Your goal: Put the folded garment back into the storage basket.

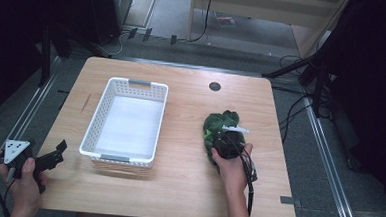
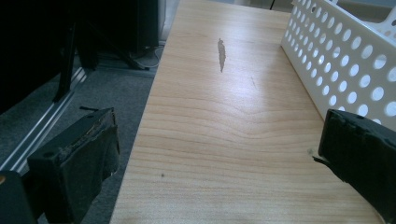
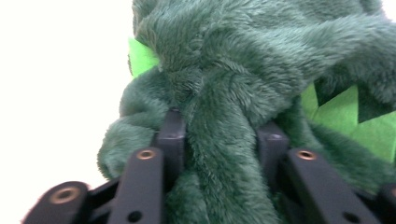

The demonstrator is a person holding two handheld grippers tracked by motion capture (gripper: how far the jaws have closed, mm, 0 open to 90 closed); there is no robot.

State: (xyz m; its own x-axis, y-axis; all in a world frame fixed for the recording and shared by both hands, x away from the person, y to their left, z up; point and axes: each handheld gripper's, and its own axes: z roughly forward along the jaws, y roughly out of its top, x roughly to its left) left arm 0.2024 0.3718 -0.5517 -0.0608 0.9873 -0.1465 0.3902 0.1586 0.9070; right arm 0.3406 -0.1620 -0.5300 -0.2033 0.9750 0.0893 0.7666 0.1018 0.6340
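Green plush toy (image 1: 219, 127) lies on the counter (image 1: 187, 188), right of centre, its long axis running roughly away from the person. Right hand-held gripper (image 1: 228, 140) sits at the toy's near end. In the right gripper view the jaws are pinched into a fold of dark green fur (image 3: 224, 154), pile bulging between and around them: a grip on the toy, jaws nearly closed.

White perforated basket (image 1: 113, 90) stands well apart to the toy's left, empty, long axis parallel to the toy's. Judged next move: lift and carry leftward over the basket's right wall.

Left hand-held gripper (image 1: 53, 156) waits at the counter's near-left corner, jaws wide apart, nothing between them, basket wall (image 2: 345, 60) just beside it. It is nearer the basket; the right holds the load.
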